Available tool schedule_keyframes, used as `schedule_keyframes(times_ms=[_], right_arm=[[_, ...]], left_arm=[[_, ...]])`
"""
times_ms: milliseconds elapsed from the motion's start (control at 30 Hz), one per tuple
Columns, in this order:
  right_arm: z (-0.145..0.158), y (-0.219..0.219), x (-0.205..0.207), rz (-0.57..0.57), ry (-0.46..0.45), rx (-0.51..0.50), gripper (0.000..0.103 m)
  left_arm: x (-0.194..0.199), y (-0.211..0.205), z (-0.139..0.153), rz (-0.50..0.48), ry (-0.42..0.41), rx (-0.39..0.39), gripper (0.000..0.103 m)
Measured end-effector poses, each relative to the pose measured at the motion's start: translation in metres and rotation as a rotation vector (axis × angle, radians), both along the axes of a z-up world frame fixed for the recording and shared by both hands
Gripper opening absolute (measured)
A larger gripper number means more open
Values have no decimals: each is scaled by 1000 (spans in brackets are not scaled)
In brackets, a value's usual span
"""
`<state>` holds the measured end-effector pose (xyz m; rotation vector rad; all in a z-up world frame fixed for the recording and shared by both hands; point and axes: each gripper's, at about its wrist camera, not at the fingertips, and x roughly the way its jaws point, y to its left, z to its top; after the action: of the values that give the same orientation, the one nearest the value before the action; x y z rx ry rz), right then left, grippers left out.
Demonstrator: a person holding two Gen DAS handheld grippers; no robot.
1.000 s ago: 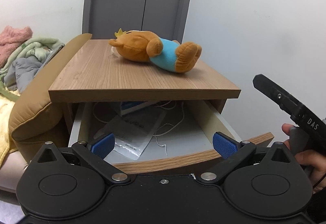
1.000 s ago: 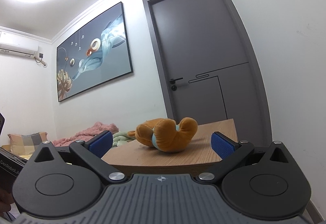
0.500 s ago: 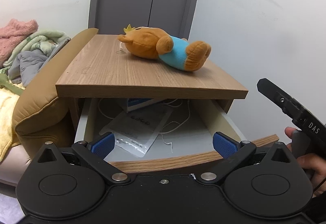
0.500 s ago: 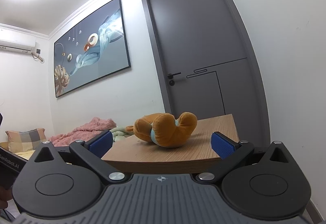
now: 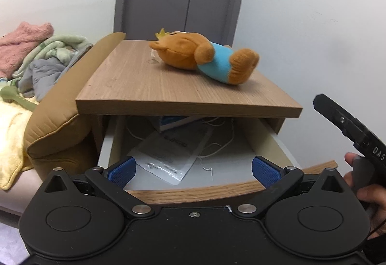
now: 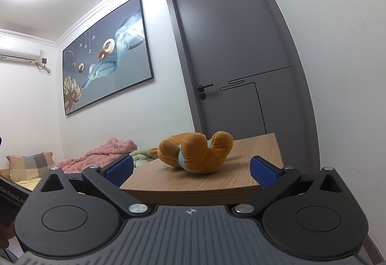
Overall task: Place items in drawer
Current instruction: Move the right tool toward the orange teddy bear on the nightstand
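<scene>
Bedside, drawer point(image 5: 193, 189) open, we hold both grippers point(image 5: 193, 169) point(image 6: 190, 168) spread and empty; next, grasp the plush toy point(image 6: 195, 155).

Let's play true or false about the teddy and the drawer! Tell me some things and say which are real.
1. The teddy lies on top of the nightstand. True.
2. The drawer is shut. False: it is pulled open.
3. The right gripper is squeezing the teddy. False: its jaws are open and apart from the toy.
4. A clear plastic bag lies in the drawer. True.
5. The left gripper holds the bag. False: it is open and holds nothing.
</scene>
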<state>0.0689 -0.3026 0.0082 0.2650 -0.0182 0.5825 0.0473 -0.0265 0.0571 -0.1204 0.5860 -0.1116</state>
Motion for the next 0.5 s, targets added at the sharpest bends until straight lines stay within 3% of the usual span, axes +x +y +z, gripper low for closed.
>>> schedule_keyframes(times_ms=[233, 500], right_arm=[[0, -1, -1, -5, 6, 6, 103], [0, 3, -6, -12, -11, -24, 103]], left_arm=[[2, 3, 3, 6, -7, -7, 102], [-2, 4, 8, 57, -121, 20, 102]])
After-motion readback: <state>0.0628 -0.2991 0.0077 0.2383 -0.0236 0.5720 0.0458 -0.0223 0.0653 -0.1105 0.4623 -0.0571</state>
